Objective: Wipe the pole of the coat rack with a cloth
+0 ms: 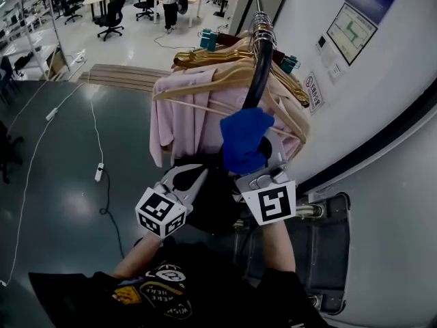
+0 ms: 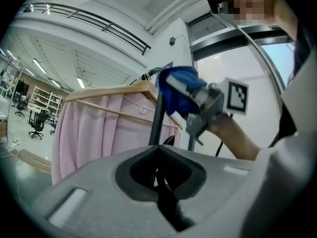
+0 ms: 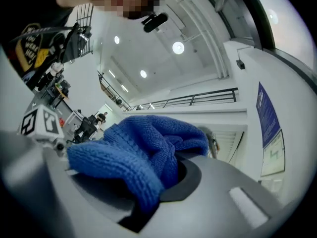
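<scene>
The coat rack's black pole (image 1: 259, 70) rises from among pink garments (image 1: 184, 118) on wooden hangers (image 1: 205, 57). My right gripper (image 1: 259, 157) is shut on a blue knitted cloth (image 1: 244, 137), which presses against the pole just below the hangers. In the right gripper view the cloth (image 3: 141, 155) bulges out of the right gripper (image 3: 161, 182) and hides the pole. My left gripper (image 1: 186, 182) hangs lower left of the cloth, beside the garments. In the left gripper view the left gripper (image 2: 159, 171) has its jaws together with nothing between them, and the pole (image 2: 156, 120) stands just beyond.
A dark wheeled case (image 1: 324, 241) stands against the curved white wall (image 1: 382, 121) at the right. A cable with a power strip (image 1: 100, 171) lies on the dark floor at the left. Office chairs (image 1: 110, 16) and a standing person (image 1: 169, 2) are far behind.
</scene>
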A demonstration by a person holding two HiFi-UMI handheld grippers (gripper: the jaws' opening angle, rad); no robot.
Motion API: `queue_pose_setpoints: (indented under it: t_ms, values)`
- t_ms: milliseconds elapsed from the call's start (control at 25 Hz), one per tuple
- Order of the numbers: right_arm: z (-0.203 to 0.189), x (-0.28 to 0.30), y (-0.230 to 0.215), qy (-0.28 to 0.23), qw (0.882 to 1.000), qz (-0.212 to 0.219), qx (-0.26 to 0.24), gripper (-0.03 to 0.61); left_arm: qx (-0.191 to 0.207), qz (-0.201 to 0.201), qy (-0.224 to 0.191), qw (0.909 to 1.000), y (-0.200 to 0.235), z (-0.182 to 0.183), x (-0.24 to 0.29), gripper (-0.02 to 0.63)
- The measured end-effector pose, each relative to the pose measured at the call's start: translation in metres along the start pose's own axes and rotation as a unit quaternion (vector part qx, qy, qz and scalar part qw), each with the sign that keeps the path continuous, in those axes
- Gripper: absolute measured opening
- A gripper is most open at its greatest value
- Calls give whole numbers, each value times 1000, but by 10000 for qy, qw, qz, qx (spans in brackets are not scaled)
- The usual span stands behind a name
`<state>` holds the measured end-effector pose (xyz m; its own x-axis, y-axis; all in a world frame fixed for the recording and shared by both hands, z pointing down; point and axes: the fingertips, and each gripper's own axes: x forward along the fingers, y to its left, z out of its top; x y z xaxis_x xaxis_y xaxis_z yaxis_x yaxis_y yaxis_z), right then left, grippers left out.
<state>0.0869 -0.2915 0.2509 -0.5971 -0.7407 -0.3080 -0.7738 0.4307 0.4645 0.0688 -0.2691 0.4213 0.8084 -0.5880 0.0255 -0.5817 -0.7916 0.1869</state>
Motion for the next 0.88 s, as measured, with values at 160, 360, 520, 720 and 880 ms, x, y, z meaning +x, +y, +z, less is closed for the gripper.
queue_pose_setpoints:
  t_ms: [160,360,520,720,880]
  values:
    - [-88,-31,59,832,9944,373,534,19,15,-18,45,10000,-2,-3,-3,2]
    - [-91,-41,49,825,9853,98,1496,21,39,-49,60,10000,-4,-2,-6,2]
    - [-91,-79,35,980,9780,-566,1755,21,124,121,46,9998,1,-1,-13,2]
    - [-115,-133,38,1630,9625,-1383,1668,21,599,549,172,9965,11,-8,-22,2]
    - [-136,-157,45,1896,9486,-1554,2000,21,579,508,278,9966,3,-17,-23,2]
